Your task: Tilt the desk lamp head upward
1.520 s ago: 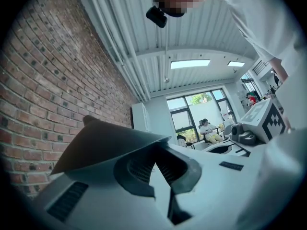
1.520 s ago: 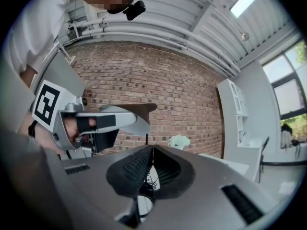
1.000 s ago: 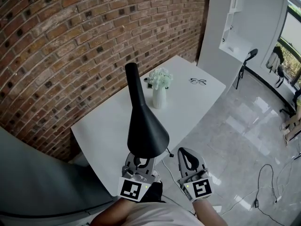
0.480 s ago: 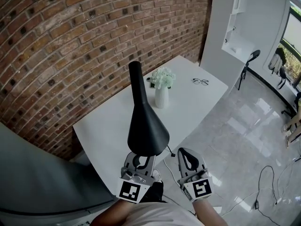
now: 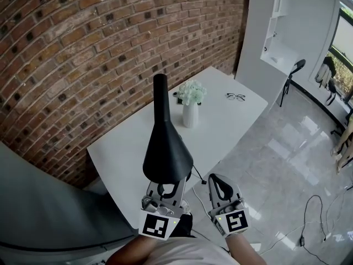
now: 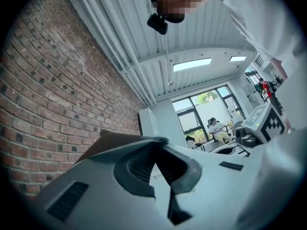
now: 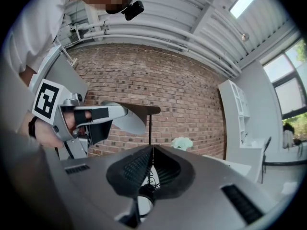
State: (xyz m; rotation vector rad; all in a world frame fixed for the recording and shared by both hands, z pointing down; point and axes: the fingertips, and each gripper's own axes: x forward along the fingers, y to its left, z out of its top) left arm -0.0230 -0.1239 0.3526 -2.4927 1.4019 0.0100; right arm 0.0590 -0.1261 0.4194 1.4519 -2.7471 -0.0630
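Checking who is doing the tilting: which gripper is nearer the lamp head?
Left. The left gripper sits right under the rim of the lamp head; the right gripper hangs apart, off to its right.

We see a white table (image 5: 124, 148) with one long edge just beside the brick wall (image 5: 83, 48). Past its middle, closer to the wall-side edge, a white vase (image 5: 190, 115) stands upright holding white flowers (image 5: 191, 91). A small dark object (image 5: 175, 96) lies behind it, too small for us to identify. A pair of glasses (image 5: 236, 97) lies near the far end. At the near end rises the black desk lamp (image 5: 167, 148), its foot hidden beneath its head. A thin cable (image 5: 197, 176) shows at the open-side edge there.
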